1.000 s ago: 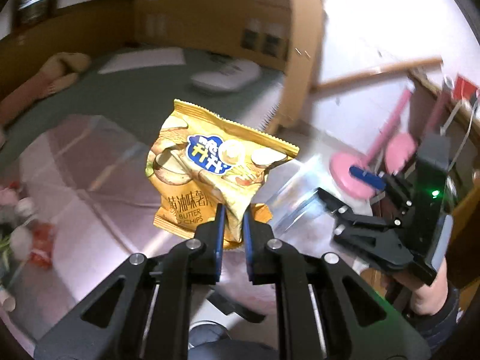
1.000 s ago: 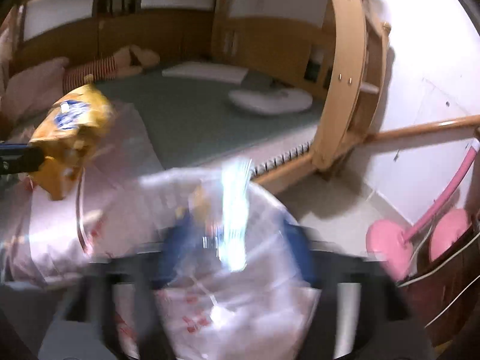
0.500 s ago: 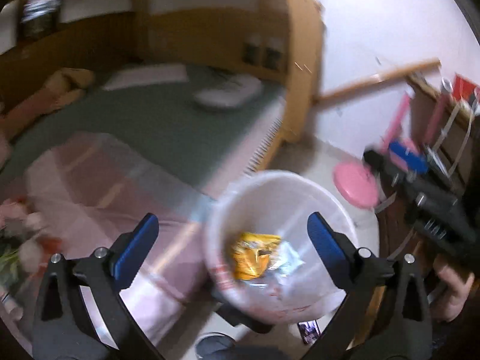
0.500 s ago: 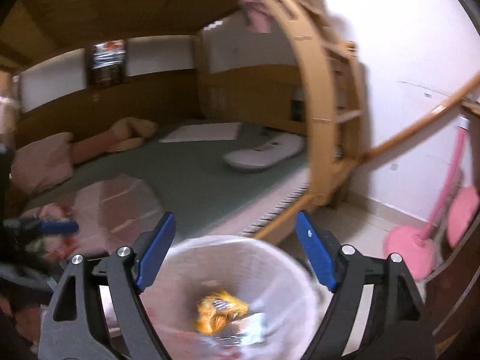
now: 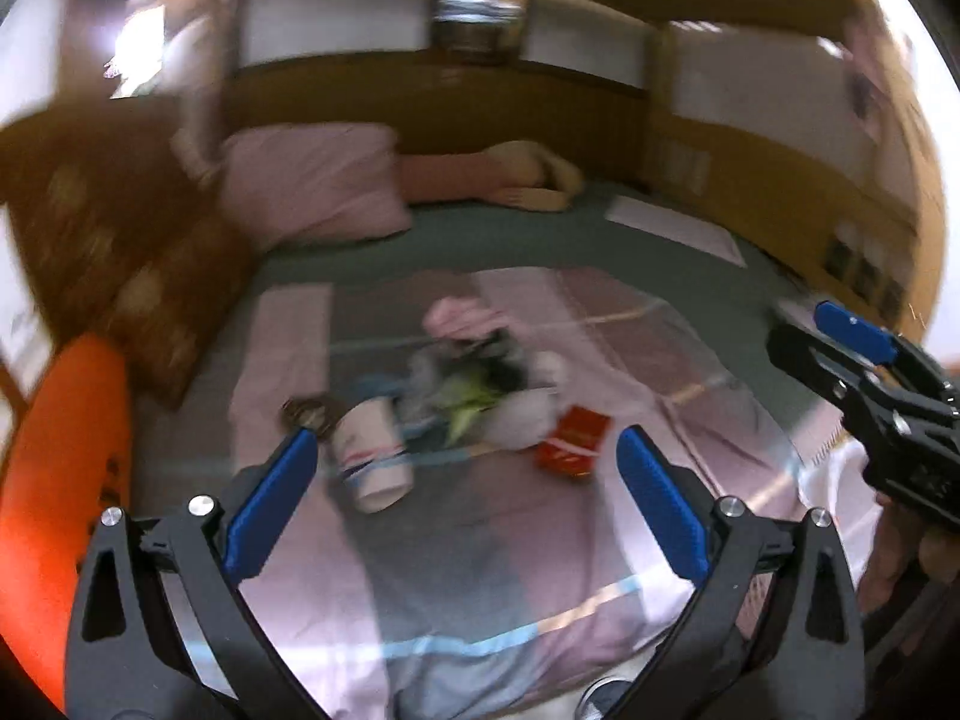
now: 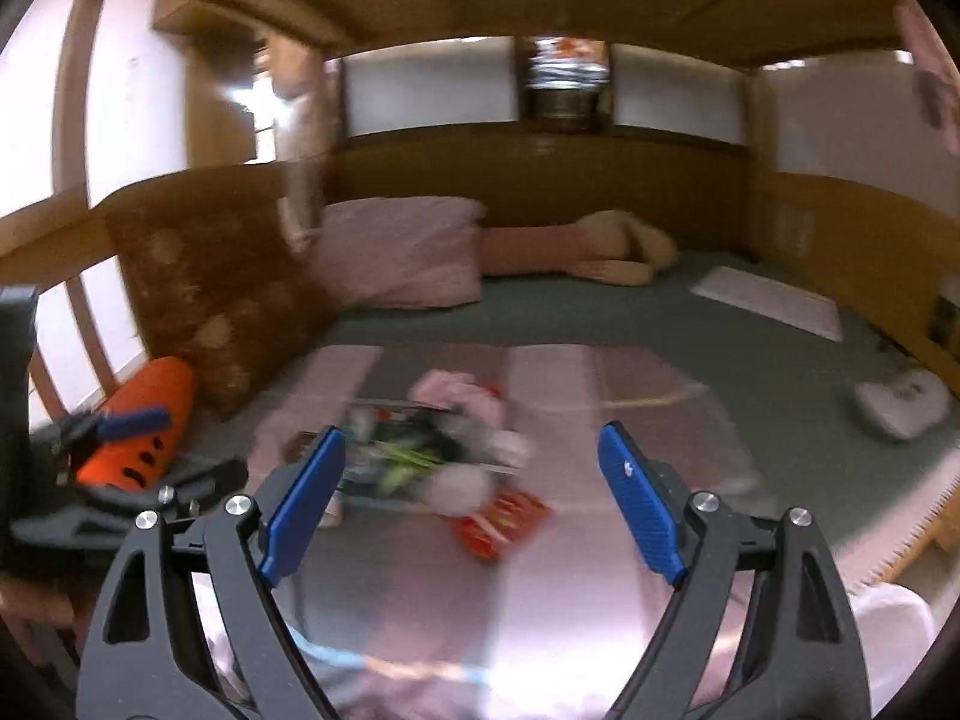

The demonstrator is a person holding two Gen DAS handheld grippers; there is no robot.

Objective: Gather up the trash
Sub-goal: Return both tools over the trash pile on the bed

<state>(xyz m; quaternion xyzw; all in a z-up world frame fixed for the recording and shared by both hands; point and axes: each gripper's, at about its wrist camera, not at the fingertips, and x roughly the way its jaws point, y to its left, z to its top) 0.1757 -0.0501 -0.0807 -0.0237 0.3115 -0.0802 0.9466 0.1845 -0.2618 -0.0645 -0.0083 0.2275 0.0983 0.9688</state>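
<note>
bed first: a green mattress under a low wooden bunk, with a pink sheet (image 5: 420, 540) spread across the near part, and on it sits the trash pile (image 5: 474, 396) we are after. we read this as the reach for the next piece, with nothing in hand. our left tool (image 5: 462, 498) stands wide and empty above the sheet; our right tool (image 6: 474, 498) is likewise empty, its jaws opening a little more. nearest the left tool lies a white cup (image 5: 375, 456) on its side, long axis running toward us and slightly right, mouth at the near end. just right of the pile lies a flat red packet (image 5: 573, 441), tilted, its long axis hard to tell through the blur. next, we judge, one tool must drop over the cup and close across its width, or pinch the packet by an edge.
</note>
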